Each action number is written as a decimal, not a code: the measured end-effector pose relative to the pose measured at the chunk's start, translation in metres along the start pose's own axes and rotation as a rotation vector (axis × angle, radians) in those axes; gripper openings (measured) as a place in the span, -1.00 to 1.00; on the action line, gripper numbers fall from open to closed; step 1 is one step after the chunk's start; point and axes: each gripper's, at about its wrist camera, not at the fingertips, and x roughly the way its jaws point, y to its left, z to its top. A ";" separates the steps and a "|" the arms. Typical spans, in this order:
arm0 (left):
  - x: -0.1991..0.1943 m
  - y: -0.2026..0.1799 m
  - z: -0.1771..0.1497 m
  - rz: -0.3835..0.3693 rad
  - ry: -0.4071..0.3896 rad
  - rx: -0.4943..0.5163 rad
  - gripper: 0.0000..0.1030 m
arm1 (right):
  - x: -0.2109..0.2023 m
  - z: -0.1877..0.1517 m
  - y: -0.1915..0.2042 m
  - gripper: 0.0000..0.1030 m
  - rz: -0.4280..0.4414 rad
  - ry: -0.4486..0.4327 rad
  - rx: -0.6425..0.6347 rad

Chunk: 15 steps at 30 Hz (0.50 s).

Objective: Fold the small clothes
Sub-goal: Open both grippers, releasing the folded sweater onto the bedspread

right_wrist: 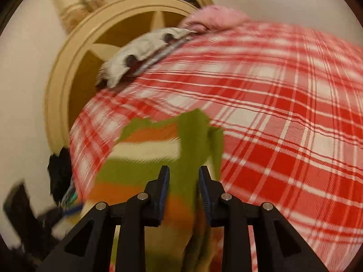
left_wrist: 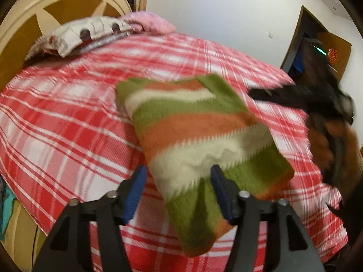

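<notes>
A folded sweater (left_wrist: pixel 192 131) with green, orange and cream stripes lies flat on the red plaid bedcover (left_wrist: pixel 68 117). My left gripper (left_wrist: pixel 178 174) is open, its blue pads wide apart on either side of the sweater's near end and not pressing on it. My right gripper (left_wrist: pixel 256 95) appears blurred just off the sweater's far right edge, held by a hand in a brown furry sleeve (left_wrist: pixel 322 145). In the right wrist view my right gripper (right_wrist: pixel 184 174) has its jaws a little apart. The sweater (right_wrist: pixel 140 158) shows between and below them, with a loose green flap beyond the tips.
A cream and brown headboard (left_wrist: pixel 45 6) rises behind the bed. A patterned pillow (left_wrist: pixel 86 34) and a pink cloth (left_wrist: pixel 149 22) lie against it. A dark doorway (left_wrist: pixel 317 45) is at the right. Bare plaid cover (right_wrist: pixel 283 124) stretches right of the sweater.
</notes>
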 end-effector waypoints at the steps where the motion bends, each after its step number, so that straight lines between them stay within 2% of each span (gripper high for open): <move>1: -0.002 0.002 0.002 0.009 -0.017 0.002 0.32 | -0.008 -0.008 0.010 -0.46 0.019 -0.002 -0.026; 3: -0.001 0.004 0.006 0.034 -0.036 0.003 0.58 | -0.021 -0.029 0.029 -0.46 0.033 0.012 -0.073; 5: 0.007 0.007 0.006 0.045 -0.035 0.003 0.61 | -0.017 -0.047 0.038 -0.47 0.029 0.065 -0.088; 7: 0.018 0.006 0.002 0.071 -0.013 0.013 0.61 | -0.006 -0.065 0.040 -0.47 -0.030 0.114 -0.104; 8: 0.024 0.003 -0.001 0.064 0.003 0.031 0.62 | 0.001 -0.073 0.039 -0.47 -0.069 0.136 -0.108; 10: 0.035 -0.005 -0.012 0.084 0.044 0.087 0.71 | 0.007 -0.084 0.029 -0.50 -0.079 0.166 -0.072; 12: 0.041 -0.007 -0.023 0.076 0.051 0.070 0.79 | 0.003 -0.093 0.022 -0.50 -0.062 0.145 -0.048; 15: 0.040 -0.005 -0.025 0.071 0.036 0.035 0.82 | 0.000 -0.100 0.028 -0.50 -0.104 0.139 -0.087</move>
